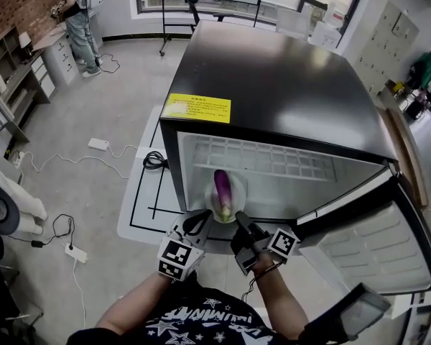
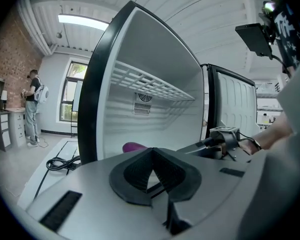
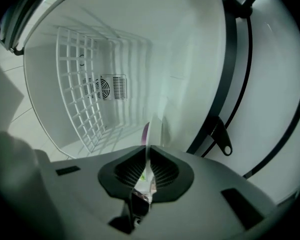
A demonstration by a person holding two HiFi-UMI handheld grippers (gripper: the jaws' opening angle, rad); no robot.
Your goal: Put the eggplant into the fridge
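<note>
Right tongs (image 3: 146,152): clamped on thin rim of plate (image 1: 209,201).
Left tongs (image 2: 151,152): closed, nothing seen between.
Eggplant (image 1: 223,188): loose on plate, at open fridge (image 1: 273,70) mouth.
Risk: one-sided rim grip lets plate tilt, and eggplant likely rolls off.

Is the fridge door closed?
No, the fridge has its door standing wide open at the right, so the white inside shows.

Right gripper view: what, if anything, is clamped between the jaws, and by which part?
The right gripper is shut on the white plate carrying the eggplant, gripping its near rim edge-on.
</note>
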